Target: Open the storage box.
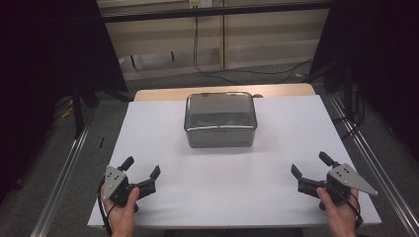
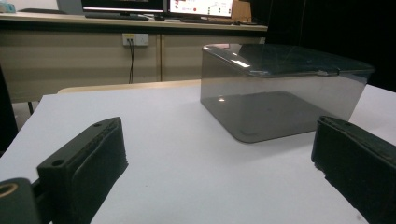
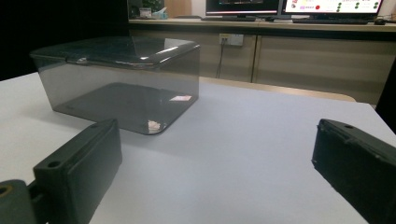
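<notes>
Resting low at the near left of the white rectangular table sheet (image 1: pixel 163 148), held in a hand (image 1: pixel 121 212): the left gripper (image 1: pixel 143 170), black with a grey three-cornered plate, jaws spread wide, nothing between them, aimed toward the table's middle. In the left gripper view, bare white sheet between both padded jaws.

At the centre, toward the far edge: a smoky grey, see-through plastic box with rounded corners and a closed lid (image 1: pixel 221 120), standing flat on the sheet, well apart from both tools. Seen ahead and to the right in the left gripper view (image 2: pixel 280 93), ahead and to the left in the right gripper view (image 3: pixel 121 84).

At the near right, held in the other hand (image 1: pixel 341 212): the right gripper (image 1: pixel 310 165), same build, jaws likewise wide apart and holding nothing, angled inward toward the box.
</notes>
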`<state>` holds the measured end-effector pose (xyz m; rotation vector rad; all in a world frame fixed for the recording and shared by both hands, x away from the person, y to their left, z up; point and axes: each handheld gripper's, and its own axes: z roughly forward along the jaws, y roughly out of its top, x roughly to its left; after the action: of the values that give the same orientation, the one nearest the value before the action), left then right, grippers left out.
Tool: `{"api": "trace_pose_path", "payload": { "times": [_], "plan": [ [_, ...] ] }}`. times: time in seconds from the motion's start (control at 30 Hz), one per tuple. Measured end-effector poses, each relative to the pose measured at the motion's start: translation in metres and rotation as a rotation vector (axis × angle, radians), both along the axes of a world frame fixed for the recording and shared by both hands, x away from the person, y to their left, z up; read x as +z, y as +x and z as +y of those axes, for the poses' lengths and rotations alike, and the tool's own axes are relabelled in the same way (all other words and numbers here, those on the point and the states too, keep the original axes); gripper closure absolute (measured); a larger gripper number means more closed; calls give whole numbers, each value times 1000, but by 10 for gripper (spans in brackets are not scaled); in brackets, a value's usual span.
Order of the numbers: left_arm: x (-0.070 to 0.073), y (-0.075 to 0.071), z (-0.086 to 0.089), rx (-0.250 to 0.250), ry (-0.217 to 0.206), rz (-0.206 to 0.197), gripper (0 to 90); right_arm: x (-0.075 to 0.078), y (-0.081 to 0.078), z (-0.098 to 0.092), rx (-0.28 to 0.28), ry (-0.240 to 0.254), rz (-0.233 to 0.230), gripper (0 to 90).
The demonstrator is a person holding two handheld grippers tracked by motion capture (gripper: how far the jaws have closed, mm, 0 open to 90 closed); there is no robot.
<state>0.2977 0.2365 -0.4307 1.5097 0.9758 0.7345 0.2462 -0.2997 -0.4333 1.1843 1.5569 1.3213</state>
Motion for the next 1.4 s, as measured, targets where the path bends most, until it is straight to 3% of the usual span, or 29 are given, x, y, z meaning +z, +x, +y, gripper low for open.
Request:
{"api": "trace_pose_path", "payload": {
  "times": [0.4, 0.5, 0.6, 0.7, 1.1, 1.4],
  "plan": [
    [-1, 0, -4, 12, -1, 17, 30, -2, 2, 3, 22, -3, 9, 13],
    [-1, -1, -4, 9, 10, 17, 30, -4, 3, 6, -11, -52, 24, 22],
    [-2, -2, -4, 17, 13, 16, 30, -4, 6, 7, 7, -14, 33, 19],
    [-1, -3, -3, 19, 18, 8, 30, -4, 7, 10, 6, -35, 27, 19],
    [-1, -1, -4, 31, 19, 10, 30, -5, 16, 25, 67, -50, 17, 11],
    [-1, -1, -5, 27, 18, 13, 30, -5, 22, 38, 118, -31, 20, 14]
  ]
}}
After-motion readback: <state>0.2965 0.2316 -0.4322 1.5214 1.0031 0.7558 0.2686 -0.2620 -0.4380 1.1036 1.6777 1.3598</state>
